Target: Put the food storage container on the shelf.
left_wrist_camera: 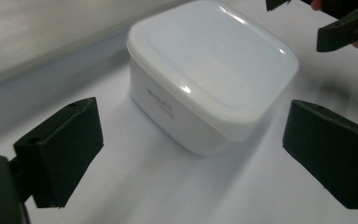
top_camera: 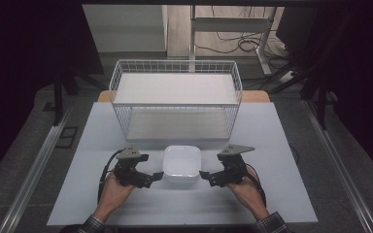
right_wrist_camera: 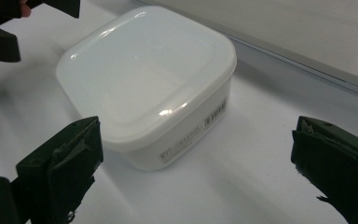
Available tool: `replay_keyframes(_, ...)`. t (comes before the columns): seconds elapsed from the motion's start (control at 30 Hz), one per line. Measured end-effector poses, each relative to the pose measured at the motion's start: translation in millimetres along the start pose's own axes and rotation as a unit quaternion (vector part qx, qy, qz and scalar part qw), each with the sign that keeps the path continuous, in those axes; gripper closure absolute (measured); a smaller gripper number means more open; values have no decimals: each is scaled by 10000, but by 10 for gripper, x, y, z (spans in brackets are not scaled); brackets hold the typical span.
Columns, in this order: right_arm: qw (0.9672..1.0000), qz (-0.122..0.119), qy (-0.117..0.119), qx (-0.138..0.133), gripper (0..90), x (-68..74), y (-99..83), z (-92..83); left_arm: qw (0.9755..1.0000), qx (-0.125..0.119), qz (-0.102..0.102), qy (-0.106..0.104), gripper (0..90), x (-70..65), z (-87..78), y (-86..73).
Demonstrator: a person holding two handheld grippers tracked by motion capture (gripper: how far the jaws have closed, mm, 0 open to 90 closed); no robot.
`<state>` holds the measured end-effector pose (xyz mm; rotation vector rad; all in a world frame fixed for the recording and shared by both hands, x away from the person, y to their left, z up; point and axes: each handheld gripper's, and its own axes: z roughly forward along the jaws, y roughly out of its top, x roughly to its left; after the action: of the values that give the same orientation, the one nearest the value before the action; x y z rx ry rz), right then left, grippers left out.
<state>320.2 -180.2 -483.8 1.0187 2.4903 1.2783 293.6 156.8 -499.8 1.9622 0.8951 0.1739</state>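
place: lab/test room | evidence: dark curtains (top_camera: pixel 29 39), loose floor cables (top_camera: pixel 233 43), aluminium rails (top_camera: pixel 34 170), bare table (top_camera: pixel 272 145)

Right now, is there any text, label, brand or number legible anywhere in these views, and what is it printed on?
Nothing can be quoted.
Embossed mark on the side wall of the white lidded container, left gripper view: too blurred to read.
Printed strip with a barcode-like block on the container's side wall, right gripper view: too small and blurred to read.
White wire basket and table: no text visible.
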Motion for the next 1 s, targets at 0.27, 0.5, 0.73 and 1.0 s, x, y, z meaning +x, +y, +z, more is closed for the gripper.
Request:
replay_keyframes(0.27, 9995, 262, 15, 188, 17, 14, 195, 147, 9998, 163, -37, -109, 52, 69, 209, 199)
replay_keyframes(0.5, 9973, 500, 186, 498, 94, 3, 301, 369, 9993, 360, 15, -93, 128, 123, 394, 258)
replay_keyframes(0.73, 9900, 1076, 608, 687, 215, -57, 258, 448, 9914, 412, -859, -902, 299, 235, 386, 158)
replay_keyframes(1.0, 9811, 1672, 720, 654, 508, -83, 183, 266, 9870, 401, -1158, -1039, 525, 207, 215, 74)
